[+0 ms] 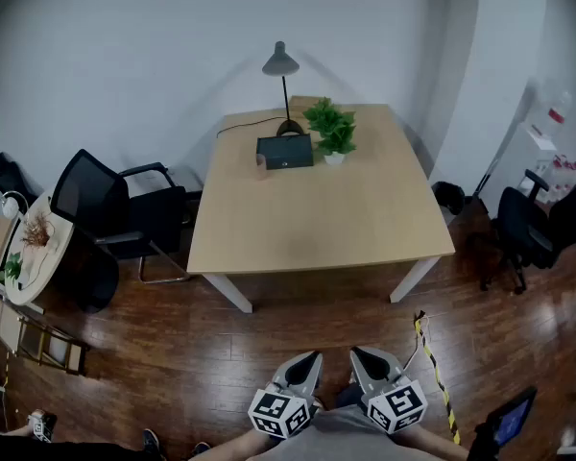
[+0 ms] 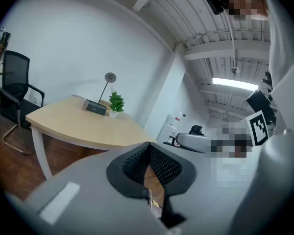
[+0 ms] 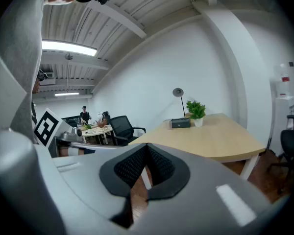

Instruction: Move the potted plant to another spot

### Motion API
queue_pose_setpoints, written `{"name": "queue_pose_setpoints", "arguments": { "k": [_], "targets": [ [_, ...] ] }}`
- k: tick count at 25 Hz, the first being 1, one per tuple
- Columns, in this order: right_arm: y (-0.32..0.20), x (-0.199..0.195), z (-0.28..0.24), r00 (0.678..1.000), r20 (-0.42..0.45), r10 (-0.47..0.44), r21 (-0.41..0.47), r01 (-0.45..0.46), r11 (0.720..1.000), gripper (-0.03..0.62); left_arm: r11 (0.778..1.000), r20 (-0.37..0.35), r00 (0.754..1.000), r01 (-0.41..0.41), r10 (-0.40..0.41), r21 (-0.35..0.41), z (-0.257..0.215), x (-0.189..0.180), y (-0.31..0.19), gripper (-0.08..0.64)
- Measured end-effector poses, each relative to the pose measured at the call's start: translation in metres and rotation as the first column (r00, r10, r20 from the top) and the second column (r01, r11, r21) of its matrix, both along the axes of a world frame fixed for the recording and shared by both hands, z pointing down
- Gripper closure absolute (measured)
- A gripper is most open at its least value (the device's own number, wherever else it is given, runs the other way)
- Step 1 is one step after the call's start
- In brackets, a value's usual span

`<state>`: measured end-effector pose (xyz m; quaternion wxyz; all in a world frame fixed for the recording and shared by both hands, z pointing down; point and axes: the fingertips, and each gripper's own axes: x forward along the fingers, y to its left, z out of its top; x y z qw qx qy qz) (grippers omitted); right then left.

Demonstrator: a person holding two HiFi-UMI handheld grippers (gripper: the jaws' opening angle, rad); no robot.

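Fingers point(image 2: 135, 163) of the left gripper point(image 1: 310, 358) and the right gripper point(image 1: 358, 353) are closed on nothing. Both sit low in the frame over the wooden floor point(image 1: 221, 353), well short of the table point(image 1: 317, 238). Potted plant point(image 1: 332, 133) stands at the table's far edge, upper centre, just beside a black box point(image 1: 285, 151) and the desk lamp point(image 1: 282, 75). Risks, as judged: arriving with jaws unopened would shove the pot; closing on foliage would tip it; the long reach invites clipping the lamp.
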<state>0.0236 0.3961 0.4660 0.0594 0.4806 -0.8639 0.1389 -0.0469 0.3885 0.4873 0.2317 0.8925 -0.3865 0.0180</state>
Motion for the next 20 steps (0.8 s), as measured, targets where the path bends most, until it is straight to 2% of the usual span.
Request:
{"name": "queue_pose_setpoints", "arguments": {
  "k": [9,20],
  "targets": [
    [-0.082,0.019,0.0,0.999,0.021,-0.031,0.018,0.031,0.999,0.588,0.999,0.019,0.999,0.043,-0.043,-0.002,0.004,0.017,-0.078,0.558],
    [-0.223,0.1,-0.016,0.997,0.029,-0.077,0.029,0.076,0.997,0.588,0.993,0.031,0.993,0.11,-0.111,0.045,-0.025,0.091,-0.226,0.558]
  ]
}}
